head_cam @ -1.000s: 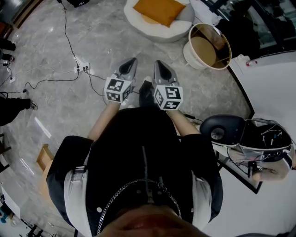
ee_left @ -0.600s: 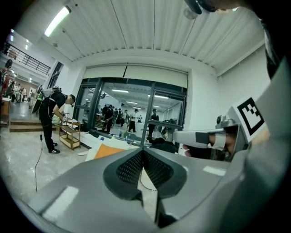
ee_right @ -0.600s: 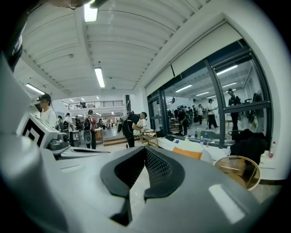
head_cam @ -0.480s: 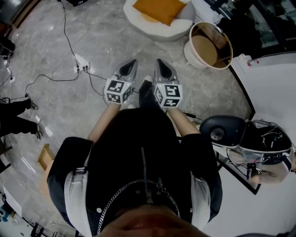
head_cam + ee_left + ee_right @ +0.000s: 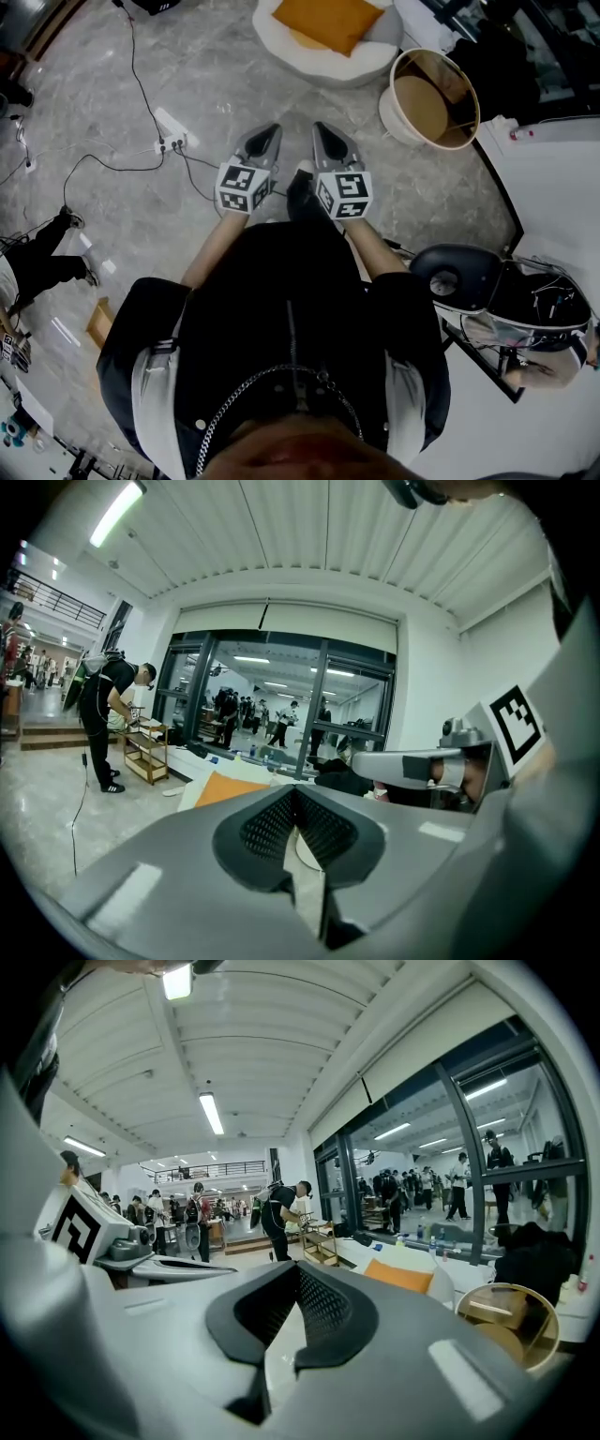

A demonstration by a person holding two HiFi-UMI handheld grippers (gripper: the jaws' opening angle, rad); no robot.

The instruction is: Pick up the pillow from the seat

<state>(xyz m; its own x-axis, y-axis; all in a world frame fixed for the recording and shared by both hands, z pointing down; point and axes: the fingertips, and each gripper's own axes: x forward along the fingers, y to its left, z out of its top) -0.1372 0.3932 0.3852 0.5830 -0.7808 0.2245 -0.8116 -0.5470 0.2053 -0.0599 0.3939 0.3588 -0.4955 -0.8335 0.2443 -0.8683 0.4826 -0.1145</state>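
Both grippers were level and side by side, tips pointing ahead. The left gripper (image 5: 269,132) had its jaws pressed together with nothing between them, and the right gripper (image 5: 320,128) was closed and empty too. Well ahead of both, the orange pillow (image 5: 323,21) lay flat on the white round seat (image 5: 361,66), untouched. It looked like a carrying pose for the approach, with the jaws due to part nearer the pillow.

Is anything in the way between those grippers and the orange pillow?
Nothing visible does: only bare floor separates the left gripper and right gripper from the pillow on its seat. A round tub stands aside, rightward.
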